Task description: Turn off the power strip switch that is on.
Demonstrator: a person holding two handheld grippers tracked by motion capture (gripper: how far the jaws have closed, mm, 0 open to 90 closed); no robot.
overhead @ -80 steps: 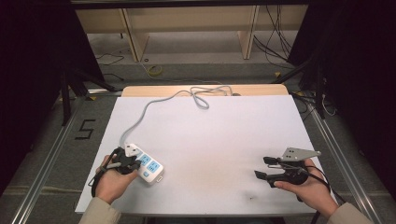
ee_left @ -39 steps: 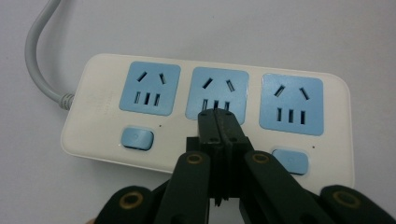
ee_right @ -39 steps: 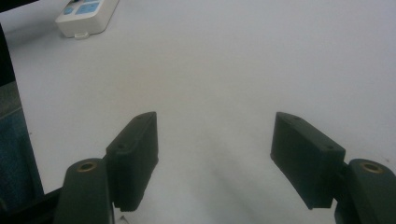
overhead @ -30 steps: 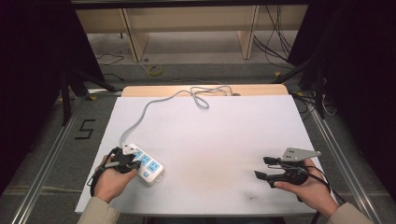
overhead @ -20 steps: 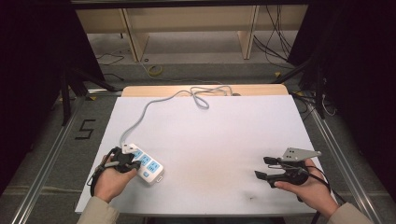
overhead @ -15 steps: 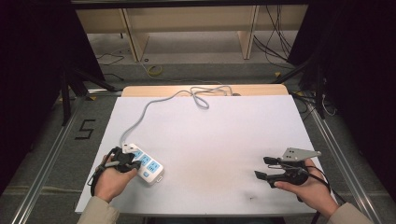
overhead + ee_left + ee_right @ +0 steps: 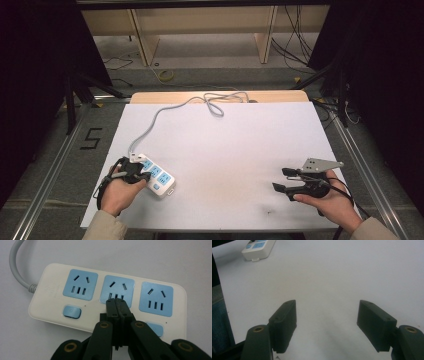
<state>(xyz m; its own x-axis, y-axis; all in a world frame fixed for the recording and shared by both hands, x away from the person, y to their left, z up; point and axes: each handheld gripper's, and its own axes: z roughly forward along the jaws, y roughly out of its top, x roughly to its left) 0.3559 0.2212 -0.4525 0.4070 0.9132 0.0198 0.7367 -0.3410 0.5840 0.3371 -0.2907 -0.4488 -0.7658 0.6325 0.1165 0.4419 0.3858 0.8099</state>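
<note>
The power strip [image 7: 153,175] lies flat near the front left corner of the white bench [image 7: 225,150], angled, with its grey cord [image 7: 165,112] running toward the far edge and looping there. In the left gripper view the power strip [image 7: 107,297] shows three blue socket panels and blue switches below them; a faint embossed mark beside the first socket is too dim to read. The left tool [image 7: 131,171] has its jaws pressed together, tips resting over the lower edge of the middle socket [image 7: 116,290], with nothing gripped between them. The right tool [image 7: 299,180] sits near the front right edge of the bench, held low over the surface, with its jaws standing well apart and nothing between them, as the right gripper view [image 7: 325,325] confirms. On the floor left of the bench, a mark reads "5" [image 7: 91,138]. The bench between the two tools is bare, giving wide room across the middle and toward the far edge.
</note>
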